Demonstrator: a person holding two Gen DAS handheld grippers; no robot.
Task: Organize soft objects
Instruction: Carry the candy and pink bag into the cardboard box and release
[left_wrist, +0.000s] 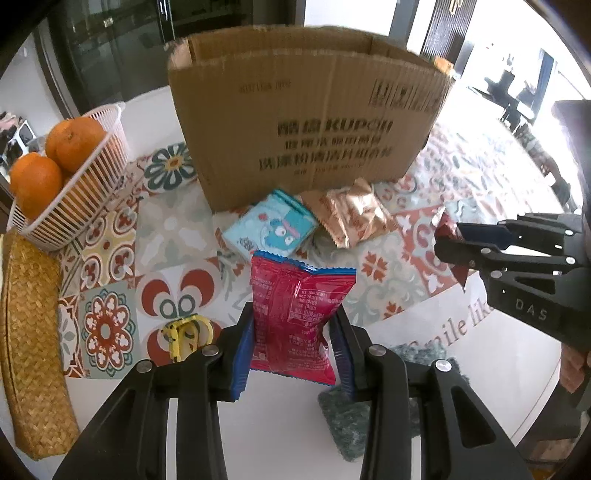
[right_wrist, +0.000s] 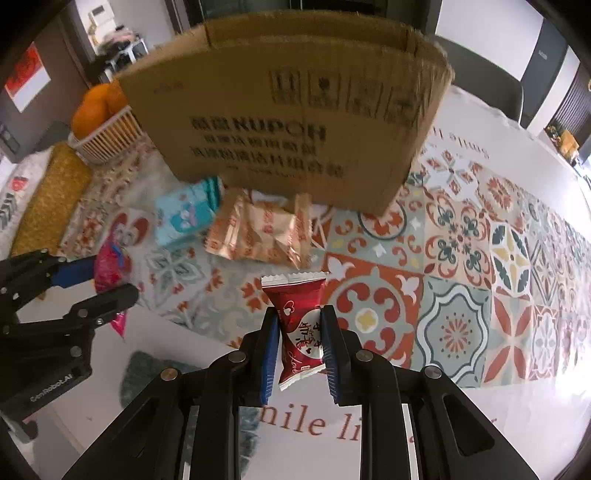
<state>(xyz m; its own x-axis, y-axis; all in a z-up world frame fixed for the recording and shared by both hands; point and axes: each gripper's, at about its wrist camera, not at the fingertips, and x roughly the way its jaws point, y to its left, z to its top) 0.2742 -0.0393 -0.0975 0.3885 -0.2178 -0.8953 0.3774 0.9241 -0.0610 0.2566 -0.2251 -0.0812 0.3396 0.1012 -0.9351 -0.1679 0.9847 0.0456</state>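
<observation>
My left gripper is shut on a pink-red snack bag with a blue top edge and holds it upright above the table. My right gripper is shut on a dark red candy packet. An open cardboard box stands behind. A light blue tissue pack and a tan snack bag lie in front of the box. In the right wrist view the box, the blue pack, the tan bag and my left gripper with its pink bag show.
A white basket of oranges stands at the left, with a woven straw pouch in front of it. Yellow scissors lie on the patterned tablecloth. A teal fuzzy cloth lies under my left gripper.
</observation>
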